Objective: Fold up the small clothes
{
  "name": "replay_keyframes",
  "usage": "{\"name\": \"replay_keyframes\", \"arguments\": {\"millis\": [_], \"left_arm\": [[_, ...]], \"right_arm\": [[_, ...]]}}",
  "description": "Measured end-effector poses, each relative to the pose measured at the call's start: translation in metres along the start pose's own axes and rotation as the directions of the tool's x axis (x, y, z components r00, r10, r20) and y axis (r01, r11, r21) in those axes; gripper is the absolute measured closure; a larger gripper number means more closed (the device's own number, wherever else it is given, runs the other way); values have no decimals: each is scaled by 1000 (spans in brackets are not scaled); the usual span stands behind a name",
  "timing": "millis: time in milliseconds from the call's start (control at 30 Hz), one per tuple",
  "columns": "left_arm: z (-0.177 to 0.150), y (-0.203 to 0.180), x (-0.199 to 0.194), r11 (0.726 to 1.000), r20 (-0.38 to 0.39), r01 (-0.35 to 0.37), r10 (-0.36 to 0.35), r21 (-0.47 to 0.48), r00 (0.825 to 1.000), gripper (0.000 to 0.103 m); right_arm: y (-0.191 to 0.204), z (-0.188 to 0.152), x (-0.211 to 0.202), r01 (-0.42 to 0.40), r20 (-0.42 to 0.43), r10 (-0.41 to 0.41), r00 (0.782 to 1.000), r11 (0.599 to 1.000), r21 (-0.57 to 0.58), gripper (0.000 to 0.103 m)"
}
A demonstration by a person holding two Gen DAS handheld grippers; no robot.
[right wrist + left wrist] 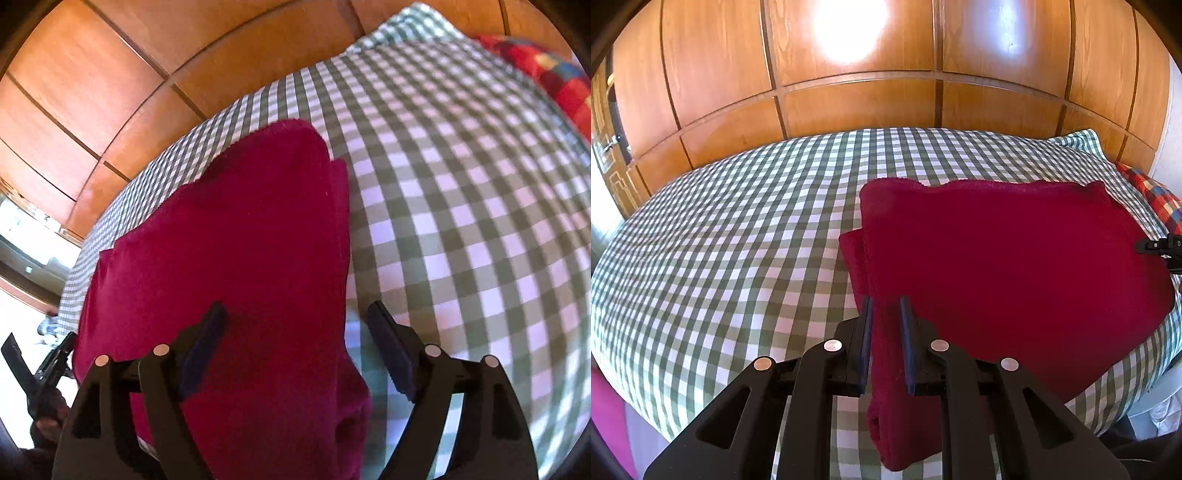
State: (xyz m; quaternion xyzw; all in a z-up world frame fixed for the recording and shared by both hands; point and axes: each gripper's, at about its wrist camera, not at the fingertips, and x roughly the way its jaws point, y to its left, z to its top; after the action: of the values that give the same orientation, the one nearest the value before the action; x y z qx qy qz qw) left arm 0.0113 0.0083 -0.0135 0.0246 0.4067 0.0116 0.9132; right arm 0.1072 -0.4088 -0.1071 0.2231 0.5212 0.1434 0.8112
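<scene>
A dark red knitted garment (997,258) lies folded on the checked bed; it also shows in the right wrist view (240,240). My left gripper (886,306) is shut on the garment's near left edge, with cloth bunched between the fingers and hanging below them. My right gripper (295,317) is open over the garment's near right edge, one finger above the cloth, the other above the bedsheet. The right gripper shows at the far right of the left wrist view (1160,245); the left gripper shows at the lower left of the right wrist view (48,365).
The bed (738,240) has a green and white checked cover. A red, blue and yellow checked pillow (1156,199) lies at its right end, also seen in the right wrist view (546,70). A wooden panelled wardrobe (849,103) stands behind the bed.
</scene>
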Motion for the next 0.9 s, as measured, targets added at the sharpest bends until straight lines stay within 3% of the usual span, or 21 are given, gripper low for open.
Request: {"name": "replay_keyframes", "arguments": {"millis": [200, 267, 333, 500, 633, 733, 900], "left_arm": [[-2, -7, 21, 999, -53, -20, 22, 37, 998, 90], [-4, -6, 35, 999, -89, -27, 31, 40, 996, 87], [-3, -4, 41, 999, -88, -39, 42, 36, 995, 82], [8, 1, 29, 1000, -64, -8, 7, -23, 998, 82], [19, -16, 11, 994, -8, 110, -110, -19, 994, 82], [20, -35, 18, 988, -33, 155, -155, 25, 987, 82], [18, -51, 43, 981, -93, 188, -183, 39, 979, 82]], "right_arm": [[-14, 7, 2, -131, -43, 131, 990, 991, 1, 19], [-18, 4, -1, -181, -66, 181, 981, 983, 5, 23], [-18, 0, -2, -234, -102, 232, 967, 972, -9, 33], [-24, -4, -3, -234, -98, 232, 968, 972, -18, 46], [-30, -7, -9, -227, -93, 224, 970, 974, -22, 65], [-23, -10, -14, -211, -88, 207, 974, 977, -40, 74], [-2, -13, -27, -199, -61, 197, 978, 979, -30, 77]]}}
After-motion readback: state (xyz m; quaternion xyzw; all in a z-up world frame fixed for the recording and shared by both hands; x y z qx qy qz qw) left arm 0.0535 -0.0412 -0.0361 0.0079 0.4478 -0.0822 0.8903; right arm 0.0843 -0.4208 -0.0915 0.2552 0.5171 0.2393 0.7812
